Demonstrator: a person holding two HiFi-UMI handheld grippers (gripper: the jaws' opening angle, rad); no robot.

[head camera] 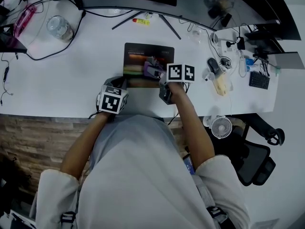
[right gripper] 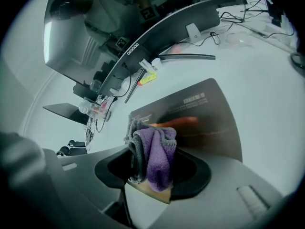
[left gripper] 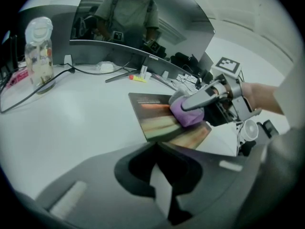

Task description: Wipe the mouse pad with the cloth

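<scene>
Two claws work at a white worktop (head camera: 71, 75) that curves along a wide curved monitor (left gripper: 133, 18).

Surface: a dark mouse pad (head camera: 143, 49) with coloured bands lies flat at mid-worktop, in front of the monitor's stand legs. Its near edge runs close to the worktop's near edge.

Right claw (right gripper: 151, 173): its jaws are closed on a bunched purple and grey cloth (right gripper: 155, 156), which fills the gap between them. The cloth rests on the pad's near right part.

Left claw (left gripper: 159, 185): its jaws stand a narrow gap apart, and only bare worktop shows between them. It sits just off the pad's near left corner, apart from the cloth.

Surroundings: a clear jar (head camera: 59, 27) stands well to the left near the back, with a black cable (head camera: 47, 56) looping beside it. A yellow marker (head camera: 141, 21) lies behind the pad, by the stand legs. Small devices and cords crowd the right end.

Open room: the stretch left of the pad is bare up to the cable. The strip between pad and near edge is thin. A small fan (head camera: 221, 126) and a chair (head camera: 257, 161) stand beyond the near right edge.
</scene>
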